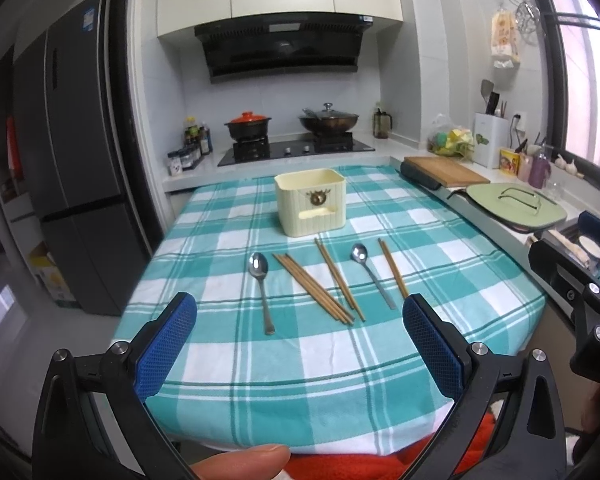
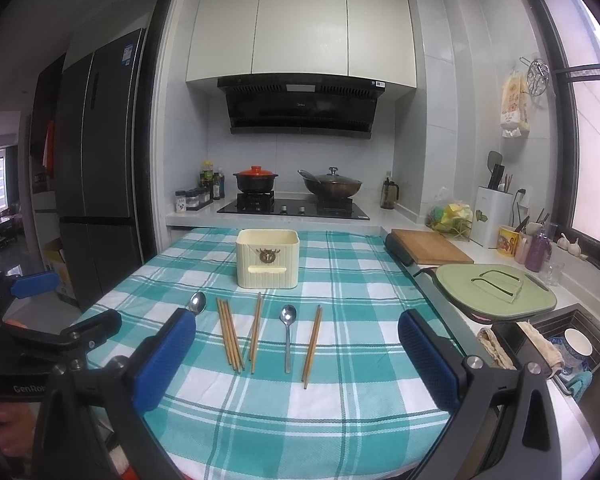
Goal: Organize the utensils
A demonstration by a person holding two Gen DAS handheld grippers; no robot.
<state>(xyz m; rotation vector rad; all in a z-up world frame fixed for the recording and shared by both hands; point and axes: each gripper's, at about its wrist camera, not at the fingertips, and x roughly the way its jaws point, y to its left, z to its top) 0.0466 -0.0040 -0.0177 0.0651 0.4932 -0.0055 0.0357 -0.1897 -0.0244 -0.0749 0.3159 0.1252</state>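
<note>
Two metal spoons [image 1: 261, 284] [image 2: 287, 332] and brown wooden chopsticks [image 1: 314, 288] lie on the checked tablecloth [image 1: 260, 380] before a cream box [image 1: 311, 202]. Left gripper [image 1: 300, 312] and right gripper [image 2: 296, 328] are spread wide, holding nothing.

Left gripper [image 1: 300, 312] held level and forward with blue-padded fingers [image 1: 166, 344] spread wide, gripping nothing, a fingertip [image 1: 240, 460] showing beneath it; right gripper [image 2: 296, 332] likewise forward, pads [image 2: 430, 360] wide apart and empty, beside the left gripper [image 2: 36, 284] at its left.
</note>
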